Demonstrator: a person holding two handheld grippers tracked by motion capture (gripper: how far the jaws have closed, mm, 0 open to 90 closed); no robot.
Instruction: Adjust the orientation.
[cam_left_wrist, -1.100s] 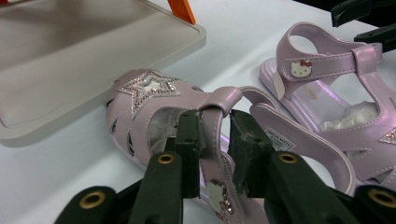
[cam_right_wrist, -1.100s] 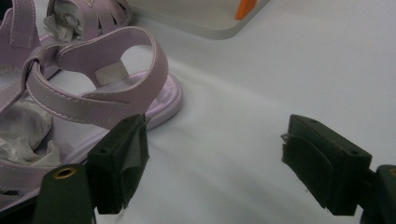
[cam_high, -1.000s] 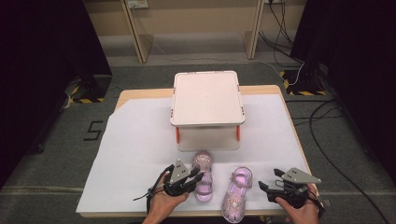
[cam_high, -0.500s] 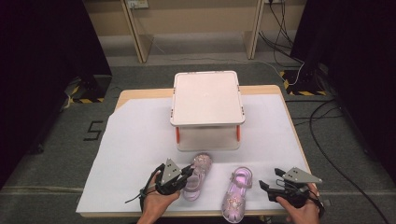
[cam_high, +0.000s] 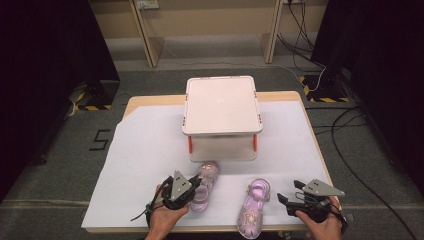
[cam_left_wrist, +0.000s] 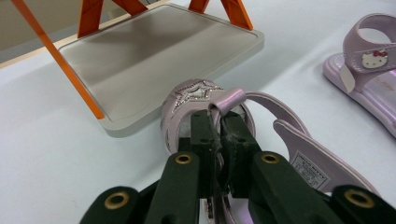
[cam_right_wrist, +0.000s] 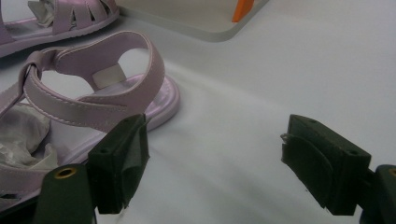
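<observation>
Two lilac sandals lie on the white sheet in front of a rack. The left sandal (cam_high: 205, 176) (cam_left_wrist: 196, 95) points its toe at the rack's lower shelf (cam_left_wrist: 154, 56). My left gripper (cam_high: 196, 187) (cam_left_wrist: 219, 126) is shut on that sandal's thin strap (cam_left_wrist: 229, 99), pinched between the black pads. The right sandal (cam_high: 254, 205) (cam_right_wrist: 102, 88), also seen from the left gripper (cam_left_wrist: 369, 70), rests flat with paper stuffed in its toe. My right gripper (cam_high: 289, 192) (cam_right_wrist: 215, 154) stands open just right of its heel, with nothing between the pads.
A white two-tier rack (cam_high: 221, 105) with orange legs stands in the middle of the table, its lower shelf (cam_right_wrist: 187, 14) close behind the sandals. The sheet's front edge runs just under both hands. Cables lie on the floor at the right.
The left hand and gripper have shifted slightly left, and the left sandal has moved a little with them. The right gripper and right sandal have stayed put.
</observation>
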